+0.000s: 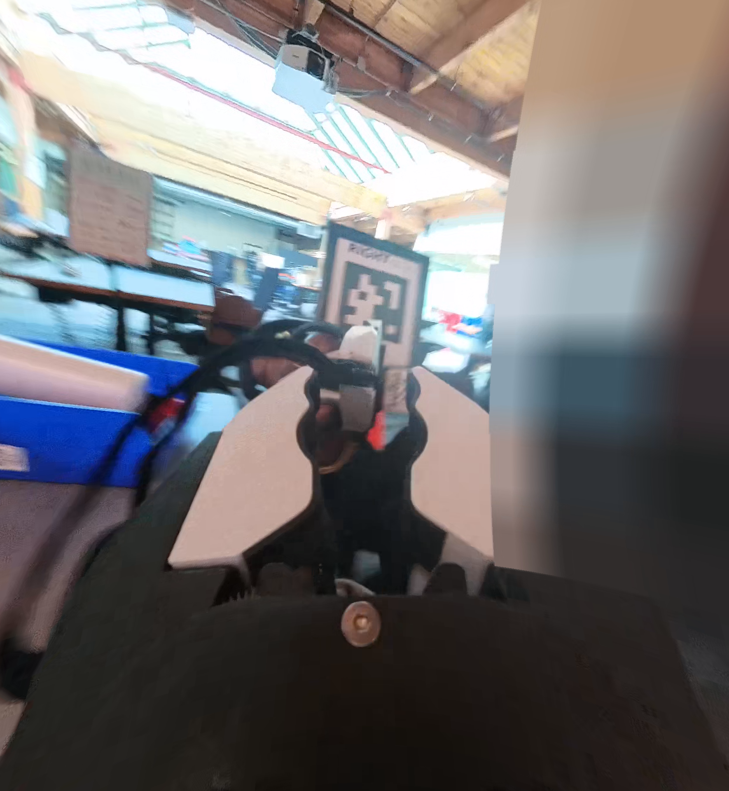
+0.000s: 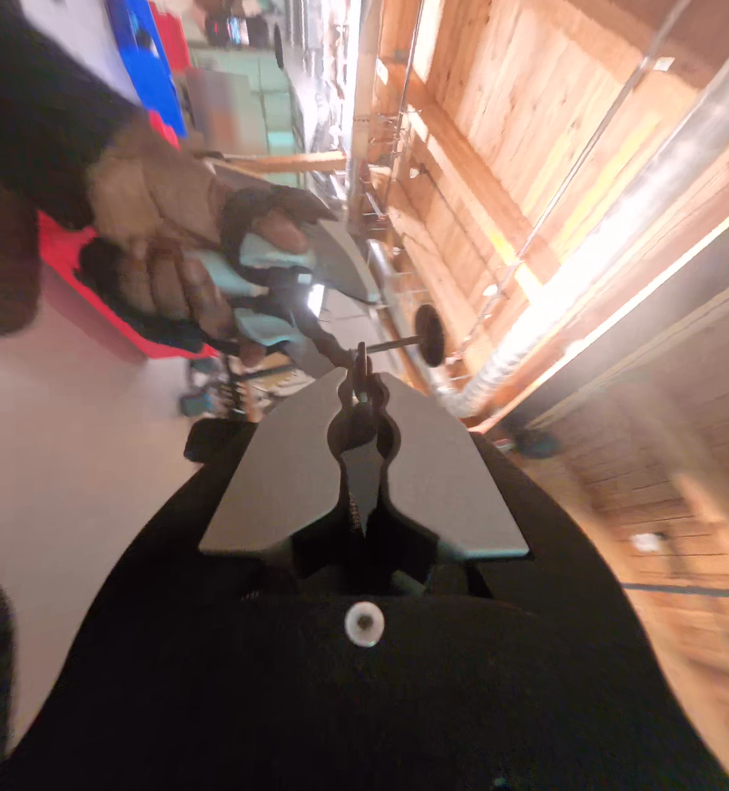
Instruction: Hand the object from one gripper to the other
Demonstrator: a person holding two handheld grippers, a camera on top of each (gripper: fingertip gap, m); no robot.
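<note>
Right tool [image 2: 363, 387] pinching object [image 2: 429, 336] aloft

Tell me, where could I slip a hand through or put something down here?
Crowded: the middle, where the right gripper, shut on the small dark object, meets the open left gripper. Free: the pale surface beside the red bin, and the grey patch under the blue bin. Blur hides finer detail.
</note>
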